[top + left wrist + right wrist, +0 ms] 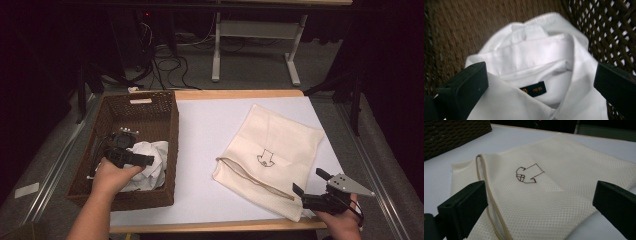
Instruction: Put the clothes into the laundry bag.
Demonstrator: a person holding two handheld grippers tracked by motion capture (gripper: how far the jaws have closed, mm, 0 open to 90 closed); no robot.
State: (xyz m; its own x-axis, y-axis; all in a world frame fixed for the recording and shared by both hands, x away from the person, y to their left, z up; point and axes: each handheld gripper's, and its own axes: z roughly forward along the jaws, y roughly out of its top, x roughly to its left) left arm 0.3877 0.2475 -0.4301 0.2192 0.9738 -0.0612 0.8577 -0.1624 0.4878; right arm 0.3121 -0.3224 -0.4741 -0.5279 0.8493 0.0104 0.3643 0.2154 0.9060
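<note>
Left gripper [131,159], jaws apart, poised over white shirt [541,65] collar inside wicker basket [165,115]. Right gripper [311,183], jaws apart, hovers at near edge of mesh laundry bag [554,192], flat on table [205,130].

Risk: jaws may pinch only one collar layer, so shirt slips or unfolds on lifting; fabric could catch on basket weave.

Table white-topped; room dark, cables on floor behind.
</note>
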